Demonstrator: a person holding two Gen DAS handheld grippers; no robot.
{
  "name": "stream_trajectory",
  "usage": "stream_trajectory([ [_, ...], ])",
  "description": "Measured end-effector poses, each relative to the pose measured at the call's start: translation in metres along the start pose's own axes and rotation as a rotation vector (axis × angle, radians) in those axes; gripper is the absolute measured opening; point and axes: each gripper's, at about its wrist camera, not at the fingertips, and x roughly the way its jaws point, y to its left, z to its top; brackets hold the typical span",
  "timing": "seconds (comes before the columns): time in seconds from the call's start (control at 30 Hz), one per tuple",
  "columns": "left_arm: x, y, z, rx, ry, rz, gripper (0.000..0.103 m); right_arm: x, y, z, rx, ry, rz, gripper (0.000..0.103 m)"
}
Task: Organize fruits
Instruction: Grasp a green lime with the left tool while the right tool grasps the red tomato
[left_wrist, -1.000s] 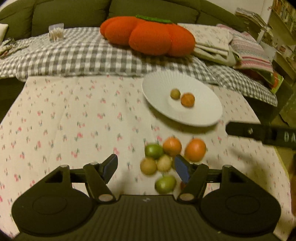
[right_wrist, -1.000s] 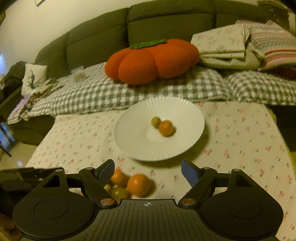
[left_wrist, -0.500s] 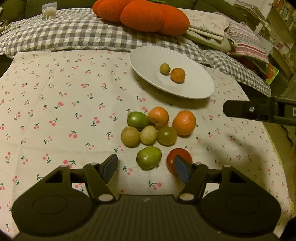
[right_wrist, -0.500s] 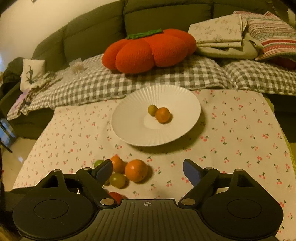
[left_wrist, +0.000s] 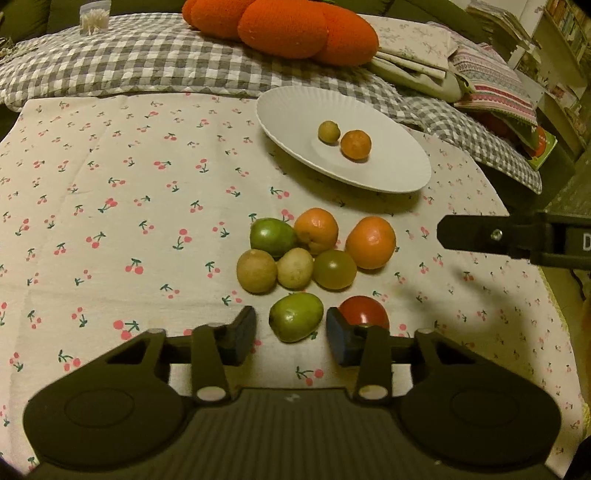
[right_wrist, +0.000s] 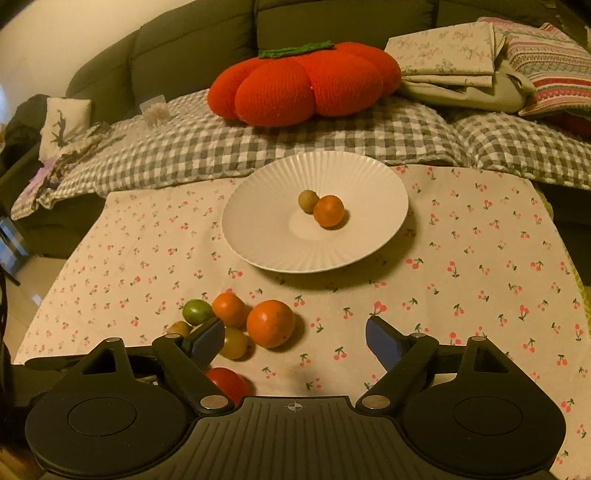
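Note:
A white plate holds a small orange and a small tan-green fruit. In front of it on the cherry-print cloth lies a cluster of several fruits: two oranges, green and tan ones, and a red tomato. My left gripper is open and empty, its jaws on either side of a green fruit. My right gripper is open and empty, to the right of the cluster; it shows in the left wrist view.
A cherry-print cloth covers the table. Behind it a grey checked blanket lies on a sofa with an orange pumpkin cushion, folded linens and a striped pillow. A small container stands at the far left.
My left gripper has pulled back and risen, so the whole fruit cluster shows; the green fruit now sits between its jaws. My right gripper has drawn back a little from the plate.

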Motion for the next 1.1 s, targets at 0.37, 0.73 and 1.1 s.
stream_trajectory([
  [0.37, -0.011, 0.016, 0.008, -0.085, 0.005, 0.003, 0.03, 0.009, 0.01, -0.007, -0.047, 0.047, 0.047, 0.085],
  [0.73, -0.023, 0.033, 0.019, -0.142, -0.029, 0.045, 0.03, 0.033, 0.043, -0.031, -0.18, 0.129, 0.08, 0.085],
  [1.1, -0.026, 0.035, 0.02, -0.152, -0.04, 0.052, 0.03, 0.044, 0.055, -0.038, -0.206, 0.125, 0.071, 0.082],
])
